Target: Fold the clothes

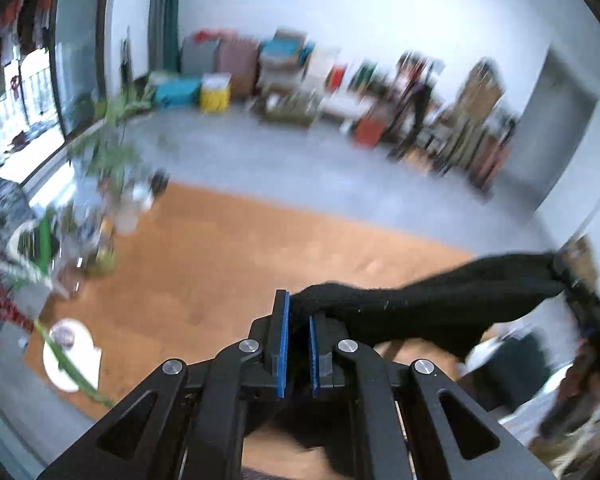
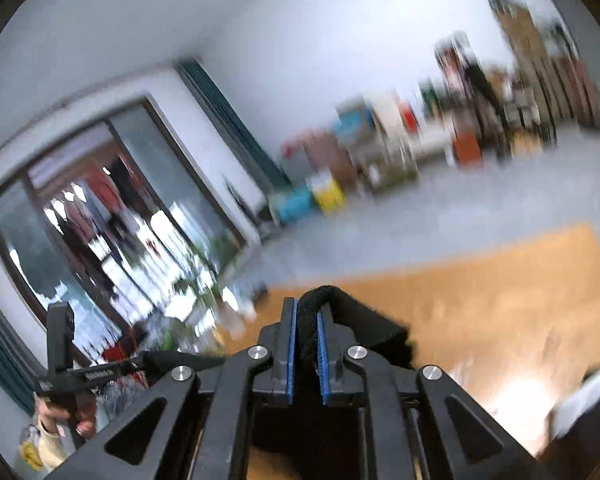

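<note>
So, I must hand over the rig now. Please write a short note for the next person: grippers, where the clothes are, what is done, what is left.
Left gripper: shut on one end of the black garment.
Right gripper: shut on the other end of it.
Garment: held up in the air, stretched between the two grippers above the wooden tabletop. Both views are blurred.
Done: garment picked up by two points.
Left: no fold is visible yet. Probably lay it flat on the tabletop, then fold it.
</note>
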Demonstrator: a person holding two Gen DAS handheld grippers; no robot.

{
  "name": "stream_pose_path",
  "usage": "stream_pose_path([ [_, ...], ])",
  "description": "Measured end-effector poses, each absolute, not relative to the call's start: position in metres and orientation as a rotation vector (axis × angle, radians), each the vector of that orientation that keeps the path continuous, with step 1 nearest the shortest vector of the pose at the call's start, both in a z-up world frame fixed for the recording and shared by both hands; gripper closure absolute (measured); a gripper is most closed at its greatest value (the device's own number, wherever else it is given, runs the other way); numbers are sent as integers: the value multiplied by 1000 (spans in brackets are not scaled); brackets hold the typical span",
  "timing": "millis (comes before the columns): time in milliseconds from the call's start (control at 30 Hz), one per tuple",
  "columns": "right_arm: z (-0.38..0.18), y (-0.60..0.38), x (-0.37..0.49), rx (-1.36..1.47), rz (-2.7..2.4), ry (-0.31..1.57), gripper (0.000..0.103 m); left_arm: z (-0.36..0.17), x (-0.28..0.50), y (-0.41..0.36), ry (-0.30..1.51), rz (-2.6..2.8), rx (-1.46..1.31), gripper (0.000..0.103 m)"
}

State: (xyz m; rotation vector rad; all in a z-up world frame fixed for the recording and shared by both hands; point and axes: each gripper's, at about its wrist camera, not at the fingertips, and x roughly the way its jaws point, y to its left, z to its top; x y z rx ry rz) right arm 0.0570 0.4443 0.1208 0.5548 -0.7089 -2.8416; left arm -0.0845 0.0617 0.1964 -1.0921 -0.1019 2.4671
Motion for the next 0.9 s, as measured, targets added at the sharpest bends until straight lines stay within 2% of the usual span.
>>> stream_pose_path([
  [100,187,426,82,433,-2942,-585,93,255,-69,58,-131,2517,-961,94],
  [233,239,385,94,362,-3038,-403,93,292,-70,68,-123,2609,-910,94],
  [400,250,351,67,368,-3054,-351,93,279,-111,72,-173,2590,-1088,94],
  [567,224,360,4,536,-3047,-380,93,238,-172,87,-228,2601,-1194,94],
  [700,222,379,-34,516,-3090,-354,93,246,-200,91,-331,2593,-1057,95],
  [800,253,385,-36,382,-3125,-329,93,293,-194,87,-372,2592,-760,95],
  [900,274,387,-30,255,-3156,-284,93,324,-163,87,-268,2607,-462,95],
])
